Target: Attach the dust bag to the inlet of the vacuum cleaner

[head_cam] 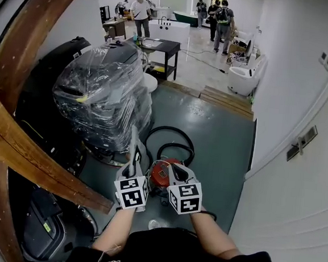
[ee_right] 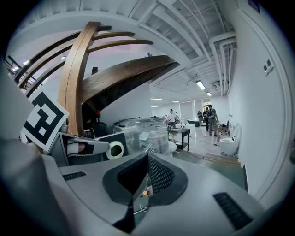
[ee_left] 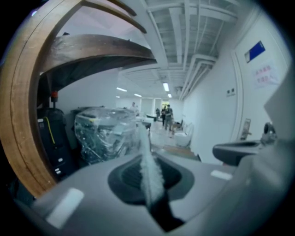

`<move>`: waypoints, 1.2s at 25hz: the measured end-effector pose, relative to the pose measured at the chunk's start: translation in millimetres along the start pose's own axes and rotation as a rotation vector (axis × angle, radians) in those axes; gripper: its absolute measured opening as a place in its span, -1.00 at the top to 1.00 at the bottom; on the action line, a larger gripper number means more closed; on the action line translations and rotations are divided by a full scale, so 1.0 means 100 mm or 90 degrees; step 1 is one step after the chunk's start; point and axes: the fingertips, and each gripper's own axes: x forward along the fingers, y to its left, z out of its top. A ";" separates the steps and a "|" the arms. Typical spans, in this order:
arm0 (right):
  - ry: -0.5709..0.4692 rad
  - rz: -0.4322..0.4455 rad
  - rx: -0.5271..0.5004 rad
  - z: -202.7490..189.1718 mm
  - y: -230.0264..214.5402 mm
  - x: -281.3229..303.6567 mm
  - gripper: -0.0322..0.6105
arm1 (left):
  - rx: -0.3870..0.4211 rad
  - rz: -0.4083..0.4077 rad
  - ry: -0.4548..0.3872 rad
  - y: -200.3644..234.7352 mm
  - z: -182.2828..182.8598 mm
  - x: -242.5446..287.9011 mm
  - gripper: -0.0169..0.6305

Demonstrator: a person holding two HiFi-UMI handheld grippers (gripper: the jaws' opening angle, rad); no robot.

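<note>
In the head view a thin white dust bag (head_cam: 133, 146) stands upright from my left gripper (head_cam: 132, 165), which is shut on its lower edge. The left gripper view shows the bag's fuzzy white edge (ee_left: 148, 170) pinched between the closed jaws of the left gripper (ee_left: 150, 186). In the right gripper view a dark plate with a white ring (ee_right: 114, 149) shows on the bag. The red vacuum cleaner (head_cam: 159, 176) sits on the floor just beyond both grippers, its black hose (head_cam: 174, 139) looped behind it. My right gripper (head_cam: 175, 171) (ee_right: 143, 180) is shut and holds nothing.
A plastic-wrapped stack (head_cam: 104, 96) stands left of the vacuum, with black cases (head_cam: 39, 117) and curved wooden beams (head_cam: 15, 137) further left. A white wall (head_cam: 297, 168) runs along the right. Farther off are a black table (head_cam: 160, 46), a white toilet (head_cam: 241, 78) and several people.
</note>
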 end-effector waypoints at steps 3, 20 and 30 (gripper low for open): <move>0.002 0.005 -0.002 0.04 0.07 0.21 0.90 | -0.006 0.000 0.006 0.16 0.01 0.14 0.87; 0.073 0.011 -0.033 -0.12 0.15 0.97 0.90 | -0.050 -0.020 0.039 0.51 -0.14 0.83 0.87; 0.121 0.025 -0.022 -0.25 -0.42 1.21 0.90 | -0.083 0.038 0.059 0.42 -0.26 1.06 0.87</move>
